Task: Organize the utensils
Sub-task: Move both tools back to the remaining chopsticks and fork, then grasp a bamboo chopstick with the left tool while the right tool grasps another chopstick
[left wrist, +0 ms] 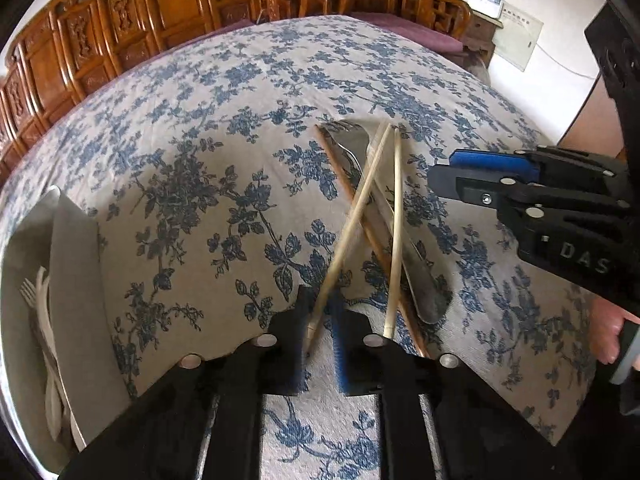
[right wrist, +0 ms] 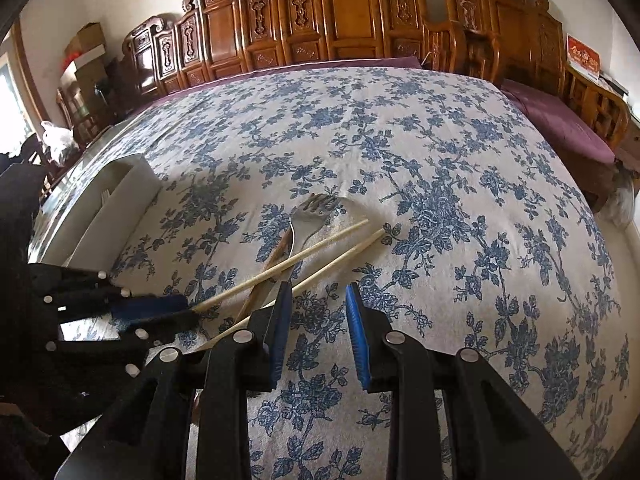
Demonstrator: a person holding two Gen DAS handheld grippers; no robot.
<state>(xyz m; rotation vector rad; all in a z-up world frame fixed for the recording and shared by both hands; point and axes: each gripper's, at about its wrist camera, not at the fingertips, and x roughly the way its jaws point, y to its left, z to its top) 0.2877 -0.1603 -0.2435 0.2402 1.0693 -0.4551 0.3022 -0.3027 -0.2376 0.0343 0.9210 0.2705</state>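
On the bench [right wrist: 460, 168], covered by a blue floral cloth, a small heap of utensils lies just ahead of both tongs: a metal fork [right wrist: 310, 216], two pale chopsticks, a darker brown chopstick [left wrist: 340, 176] and a steel handle [left wrist: 424, 292], all crossed over one another. The left tongs [left wrist: 320, 334] are closed narrow on the near end of one pale chopstick [left wrist: 352, 216]; its far end points away over the heap. The second pale chopstick [left wrist: 396, 220] runs just beside the right finger, outside the grip. The right tongs [right wrist: 316, 320] stand partly open and hold nothing, hovering near the heap. At the far left stands a white tray [right wrist: 120, 200]; the left wrist view shows a white fork [left wrist: 30, 290] already in it. Handling judgement: the chopstick is light, stiff and thin, with a smooth round shaft, so it may roll or pivot between the pads; an end grip lets the free length swing, and a hold nearer mid-length would steady it. The fork and steel handle are heavier, hard and slippery; take each across the handle. Legible writing: "DAS" on the right tongs body, seen from the left wrist view. A red card by the far wall is unreadable.
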